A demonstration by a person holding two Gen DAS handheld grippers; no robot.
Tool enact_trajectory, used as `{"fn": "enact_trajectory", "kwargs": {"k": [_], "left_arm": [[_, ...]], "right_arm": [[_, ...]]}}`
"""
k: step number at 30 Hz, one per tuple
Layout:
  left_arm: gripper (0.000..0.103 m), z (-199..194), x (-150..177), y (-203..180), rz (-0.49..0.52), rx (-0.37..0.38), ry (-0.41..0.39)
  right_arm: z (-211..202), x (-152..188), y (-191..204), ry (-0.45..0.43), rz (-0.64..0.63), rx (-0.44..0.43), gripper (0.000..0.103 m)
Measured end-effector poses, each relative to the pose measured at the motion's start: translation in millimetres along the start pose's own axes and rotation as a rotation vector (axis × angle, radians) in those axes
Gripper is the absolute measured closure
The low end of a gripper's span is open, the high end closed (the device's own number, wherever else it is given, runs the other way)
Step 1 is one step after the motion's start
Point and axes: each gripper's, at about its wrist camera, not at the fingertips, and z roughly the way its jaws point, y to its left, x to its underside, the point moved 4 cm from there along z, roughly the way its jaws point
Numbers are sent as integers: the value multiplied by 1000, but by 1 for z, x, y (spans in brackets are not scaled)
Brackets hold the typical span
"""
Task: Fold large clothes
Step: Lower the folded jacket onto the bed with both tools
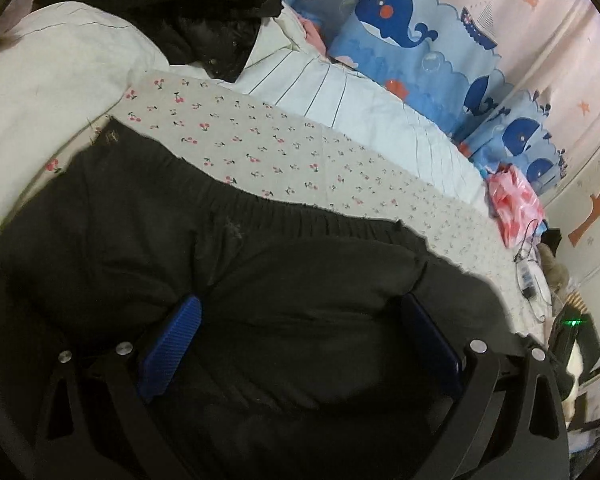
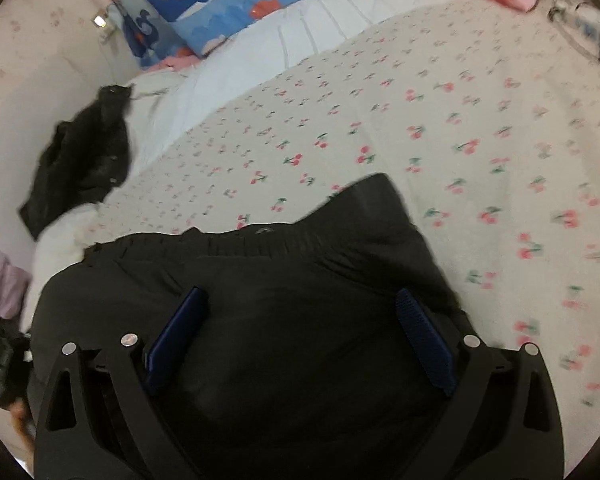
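Black trousers with an elastic waistband lie on the cherry-print bed sheet. My left gripper is open, its blue pads spread wide just above the trousers' fabric below the waistband. In the right wrist view the same trousers lie on the sheet, with one corner of the waistband raised. My right gripper is open too, its blue pads wide apart over the dark fabric. Neither gripper holds anything.
A black jacket lies on a white duvet at the back left; it also shows in the right wrist view. Whale-print pillows line the wall. A red-and-white plastic bag and cables sit at the bed's right end.
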Motion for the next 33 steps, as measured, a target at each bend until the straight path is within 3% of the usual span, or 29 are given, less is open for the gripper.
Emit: {"fn": "enact_trajectory", "kwargs": {"k": [2,5,7,8,9,13,17,19,21,23,25,27,29,33], "left_arm": [[7,-20,-12,-5,-47,36,-44],[7,-30,-29,-12,-7,3,-110],[7,-15,-29,-4,-19,-17,-81],[7,-6,-26,1,-27,-31,-64],[7,6,-20,10,-32,-48,-42],[7,30,-7,29,-71,-7,-31],[8,37,-5,17,2,-80,43],[8,11,-8,17,-30,-34,44],[8,-25,-10,21,-56,17,-17],[7,-54,-9,29,-35,4,-80],[7,-61,1,52,-32,-56,-97],[8,-41,13,76,-68,-54,-42],[7,-25,23,90,-79,-30,-48],[7,-20,23,80,-17,-128,-6]], "right_arm": [[-19,-13,39,-70,-126,1,11],[-21,-26,105,-95,-327,22,11],[-1,-22,137,-63,-460,75,10],[25,-12,145,-5,-539,150,11],[46,-3,143,48,-559,170,10],[79,5,112,126,-365,40,7],[77,8,108,218,-412,71,7],[46,-1,102,178,-395,109,7],[11,-8,89,76,-385,115,7],[-6,1,62,14,-389,181,7],[8,18,30,51,-350,189,7],[15,29,5,35,-250,114,7],[19,29,5,27,-252,115,7],[23,25,11,130,-283,135,7]]}}
